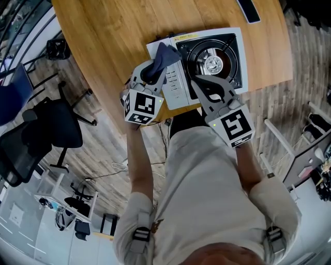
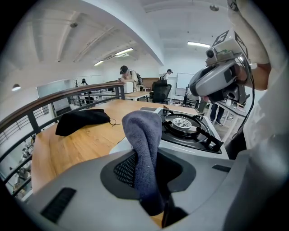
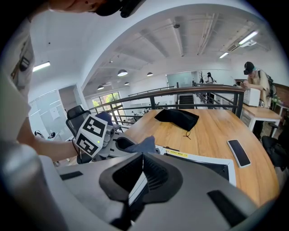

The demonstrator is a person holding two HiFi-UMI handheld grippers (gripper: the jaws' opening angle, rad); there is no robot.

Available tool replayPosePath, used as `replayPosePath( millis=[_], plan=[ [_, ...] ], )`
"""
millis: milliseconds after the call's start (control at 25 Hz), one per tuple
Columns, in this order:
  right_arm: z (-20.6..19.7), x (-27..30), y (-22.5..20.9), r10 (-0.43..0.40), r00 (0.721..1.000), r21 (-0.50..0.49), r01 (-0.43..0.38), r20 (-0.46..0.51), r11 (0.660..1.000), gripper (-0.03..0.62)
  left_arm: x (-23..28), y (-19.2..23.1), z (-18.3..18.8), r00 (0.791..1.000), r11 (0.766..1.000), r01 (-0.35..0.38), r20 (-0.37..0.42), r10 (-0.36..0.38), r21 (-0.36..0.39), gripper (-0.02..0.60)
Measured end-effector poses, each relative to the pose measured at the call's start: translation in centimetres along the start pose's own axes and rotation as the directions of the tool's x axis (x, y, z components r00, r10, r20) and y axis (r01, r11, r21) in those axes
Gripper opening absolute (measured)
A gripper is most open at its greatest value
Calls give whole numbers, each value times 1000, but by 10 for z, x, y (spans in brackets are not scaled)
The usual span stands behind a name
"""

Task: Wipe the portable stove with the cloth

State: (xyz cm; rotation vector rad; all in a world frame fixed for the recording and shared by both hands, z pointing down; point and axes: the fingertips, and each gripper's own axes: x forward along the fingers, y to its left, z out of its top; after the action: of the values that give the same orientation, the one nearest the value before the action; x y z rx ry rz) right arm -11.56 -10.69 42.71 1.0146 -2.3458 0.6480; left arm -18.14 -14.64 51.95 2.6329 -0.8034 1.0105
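The portable stove (image 1: 235, 57) is white with a black burner top and lies at the near edge of the wooden table (image 1: 103, 46). My left gripper (image 1: 155, 67) is shut on a blue-grey cloth (image 1: 163, 56) at the stove's left end. In the left gripper view the cloth (image 2: 144, 144) stands up folded between the jaws, with the stove (image 2: 185, 128) just beyond. My right gripper (image 1: 199, 82) is shut over the stove's front control panel, with nothing visible between its jaws. The right gripper view shows the stove (image 3: 203, 164), the cloth (image 3: 142, 145) and the left gripper (image 3: 110, 140).
A black pouch (image 3: 177, 118) lies farther back on the table, and a dark phone (image 1: 248, 10) lies beyond the stove. A black office chair (image 1: 46, 134) stands on the floor left of the table. People stand at desks in the background.
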Motion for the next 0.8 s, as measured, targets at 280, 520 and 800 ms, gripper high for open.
replayPosePath(
  millis=[280, 520, 800],
  plan=[
    [-7, -4, 9, 16, 1000, -8, -16, 0, 1000, 21, -6, -14, -5, 1000, 1000, -5, -2, 5, -10, 110],
    [-14, -9, 14, 38, 999, -18, -38, 1, 999, 21, -12, -29, -11, 1000, 1000, -10, -14, 10, -15, 110],
    [-27, -17, 16, 61, 998, -30, -61, -8, 998, 21, -19, -45, -17, 999, 999, -30, -24, 29, -30, 110]
  ],
)
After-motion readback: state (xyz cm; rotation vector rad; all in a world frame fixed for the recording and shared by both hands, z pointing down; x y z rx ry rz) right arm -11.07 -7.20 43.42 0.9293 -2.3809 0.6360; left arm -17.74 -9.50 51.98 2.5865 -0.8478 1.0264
